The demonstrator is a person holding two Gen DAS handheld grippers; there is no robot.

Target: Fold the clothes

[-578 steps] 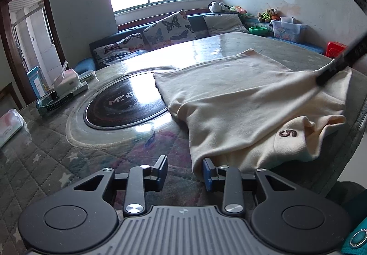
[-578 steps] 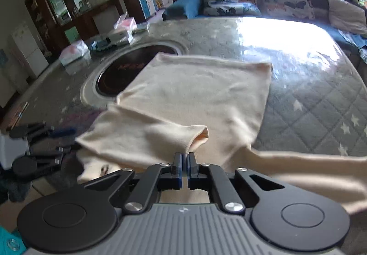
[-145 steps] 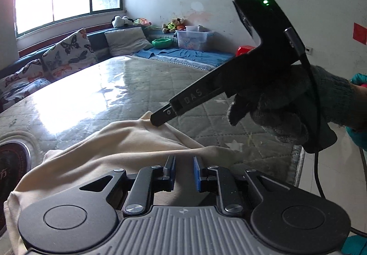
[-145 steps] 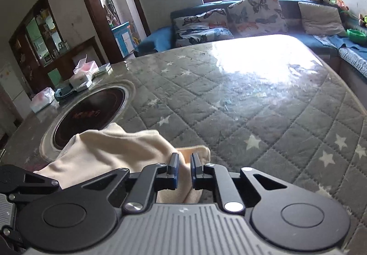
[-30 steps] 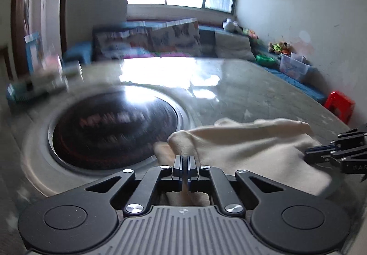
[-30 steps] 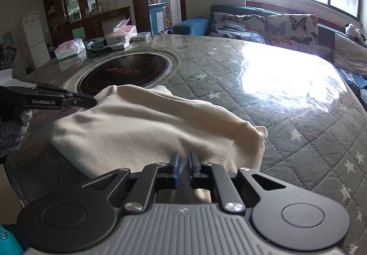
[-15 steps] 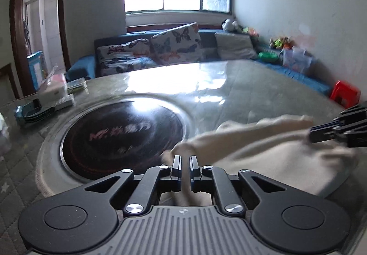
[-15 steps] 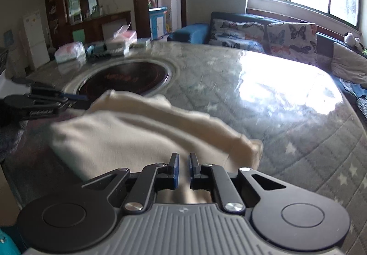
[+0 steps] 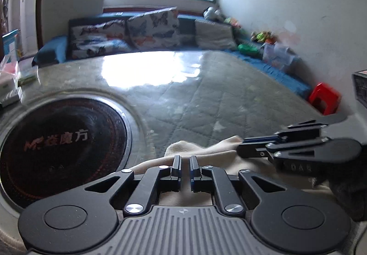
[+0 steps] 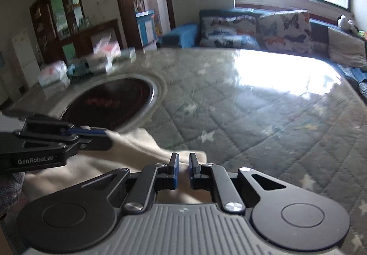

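Note:
A cream garment lies bunched at the near edge of the quilted table. My left gripper is shut on a fold of it, with cloth showing in the narrow slit between the pads. In the right wrist view my right gripper is shut on another edge of the cream garment. Both grippers pinch the same side of the cloth, close together. In the left wrist view the right gripper reaches in from the right. The left gripper reaches in from the left of the right wrist view. The rest of the garment is hidden under the gripper bodies.
A round black hotplate is set into the table left of the cloth. Tissue boxes stand at the far left edge. A sofa with butterfly cushions lies behind the table, and a red stool stands on the right.
Both grippers have moved across the table with the cloth and now sit closer together. The garment, spread wide between them a second ago, now shows only as a small bunch.

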